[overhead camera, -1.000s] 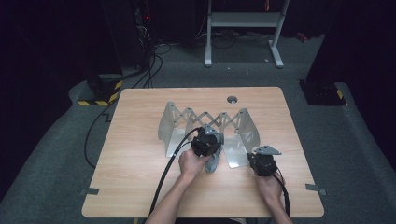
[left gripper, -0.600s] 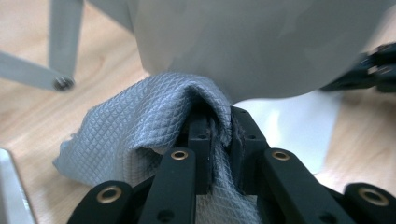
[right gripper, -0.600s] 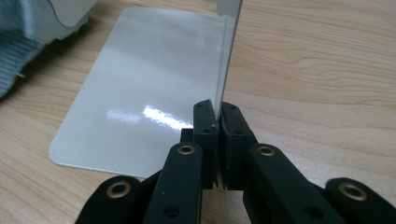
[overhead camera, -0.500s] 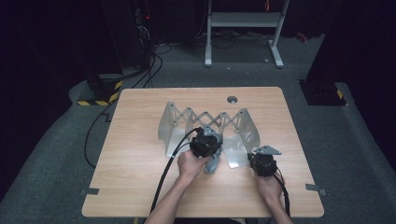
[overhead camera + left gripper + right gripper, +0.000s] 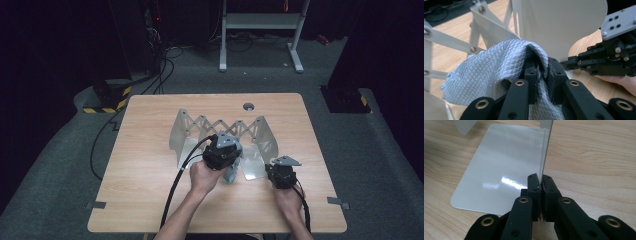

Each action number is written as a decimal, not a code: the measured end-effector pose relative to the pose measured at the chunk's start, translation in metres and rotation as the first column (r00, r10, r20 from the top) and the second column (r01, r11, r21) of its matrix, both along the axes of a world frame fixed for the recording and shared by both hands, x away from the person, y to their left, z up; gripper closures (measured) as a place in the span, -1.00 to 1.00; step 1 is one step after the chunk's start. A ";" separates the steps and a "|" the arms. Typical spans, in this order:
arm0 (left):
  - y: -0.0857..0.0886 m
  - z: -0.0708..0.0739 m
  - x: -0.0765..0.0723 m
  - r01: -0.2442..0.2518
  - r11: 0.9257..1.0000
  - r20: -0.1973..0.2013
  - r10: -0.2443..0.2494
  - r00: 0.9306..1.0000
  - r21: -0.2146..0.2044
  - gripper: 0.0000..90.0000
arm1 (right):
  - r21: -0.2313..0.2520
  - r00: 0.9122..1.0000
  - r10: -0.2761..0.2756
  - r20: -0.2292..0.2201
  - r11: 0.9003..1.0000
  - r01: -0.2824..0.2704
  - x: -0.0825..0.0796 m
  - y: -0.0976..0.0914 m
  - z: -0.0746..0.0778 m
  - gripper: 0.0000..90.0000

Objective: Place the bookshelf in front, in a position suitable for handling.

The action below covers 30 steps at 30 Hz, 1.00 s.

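The left tongs are clamped on a fold of grey quilted cloth, which hangs over them just in front of the folding rack that stands across the middle of the worktop. The rack's long axis runs left to right, and the cloth sits at its near side, beside an upright panel. So the cloth lies nearer the left hand; the rack's bars are just beyond it, up and away from the person. The right tongs are pinched narrow on the thin edge of an upright panel at the rack's near right end, above its glossy foot plate, seemingly steadying it. Compared with a second ago, the left hand with its cloth has lifted a little and edged toward the rack; the right hand sits where it was.
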<state>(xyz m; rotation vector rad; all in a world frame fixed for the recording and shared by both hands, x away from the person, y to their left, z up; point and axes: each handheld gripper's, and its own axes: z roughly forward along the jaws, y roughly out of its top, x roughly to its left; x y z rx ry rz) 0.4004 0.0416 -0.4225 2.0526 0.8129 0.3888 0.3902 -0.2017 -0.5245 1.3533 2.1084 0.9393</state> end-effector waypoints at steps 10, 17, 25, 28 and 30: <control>-0.004 -0.042 0.013 -0.017 0.998 -0.086 0.023 0.996 0.064 0.77 | 0.002 1.000 0.000 0.001 1.000 0.000 0.000 0.000 0.000 0.94; -0.004 -0.066 0.028 -0.043 0.992 -0.150 0.060 0.987 0.116 0.77 | 0.007 1.000 0.001 -0.002 1.000 -0.001 0.000 -0.001 0.000 0.94; 0.009 -0.064 0.022 -0.059 0.992 -0.145 0.075 0.987 0.113 0.77 | 0.010 1.000 0.002 -0.004 1.000 -0.002 0.001 -0.001 0.000 0.94; 0.017 -0.063 0.017 -0.064 0.992 -0.143 0.079 0.986 0.110 0.77 | 0.011 1.000 0.001 -0.005 1.000 -0.001 0.001 -0.001 0.000 0.94; 0.021 -0.063 0.013 -0.066 0.991 -0.143 0.083 0.986 0.116 0.77 | 0.010 1.000 0.003 -0.005 1.000 -0.003 0.001 -0.001 0.000 0.94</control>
